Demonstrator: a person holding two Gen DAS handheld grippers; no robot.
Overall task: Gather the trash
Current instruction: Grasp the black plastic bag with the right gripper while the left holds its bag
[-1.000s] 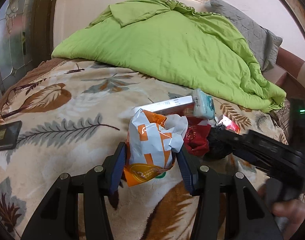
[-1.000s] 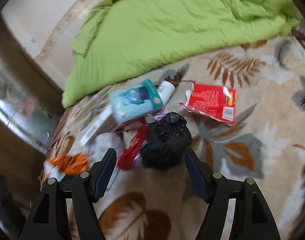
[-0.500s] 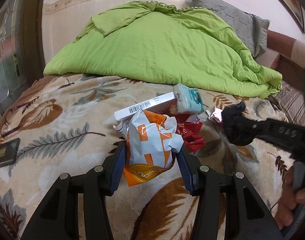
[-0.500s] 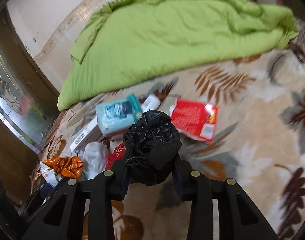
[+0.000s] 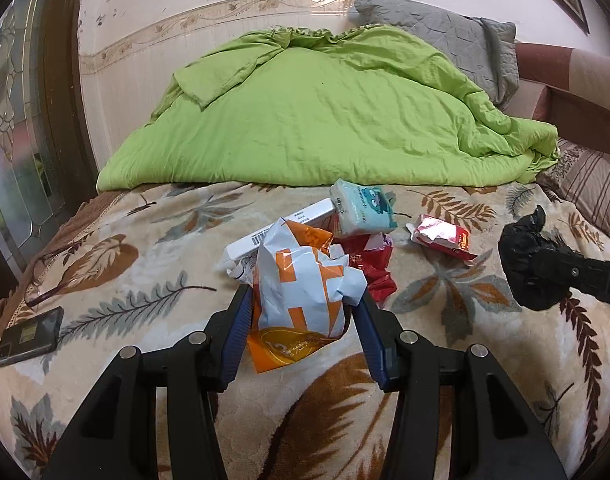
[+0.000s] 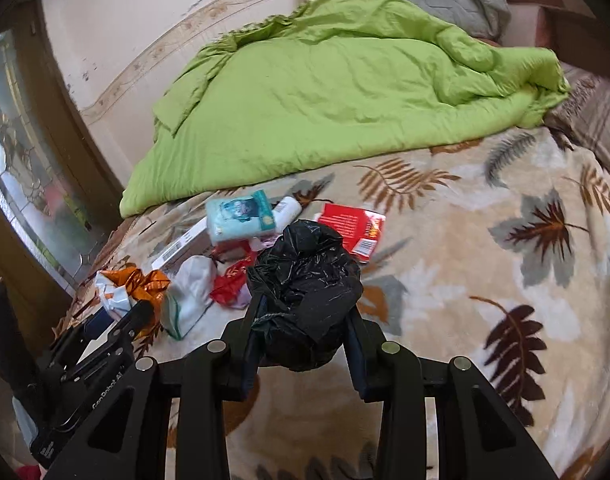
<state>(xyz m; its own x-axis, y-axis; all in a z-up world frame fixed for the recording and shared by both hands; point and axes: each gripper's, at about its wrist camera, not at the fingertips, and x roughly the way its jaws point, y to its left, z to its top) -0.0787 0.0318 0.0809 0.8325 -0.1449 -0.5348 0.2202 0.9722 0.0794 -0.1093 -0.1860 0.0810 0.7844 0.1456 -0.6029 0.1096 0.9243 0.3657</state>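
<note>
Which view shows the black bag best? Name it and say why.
The right wrist view: the black bag fills the centre, clamped between the right tongs, its crinkled top plain. The left wrist view shows the bag only small at the right edge, partly behind the tongs.

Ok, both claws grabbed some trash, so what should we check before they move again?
1. Left claw squeezing the orange-and-white wrapper: ok.
2. Right claw, whose jaws have just been closing, squeezing the black bag: ok.
3. Black bag lifted off the blanket: ok.
4. Rest of the trash picked up: not ok; the tissue pack, red packet and white box lie there.
5. Trash bin to drop things into: cannot tell, none in view.
</note>
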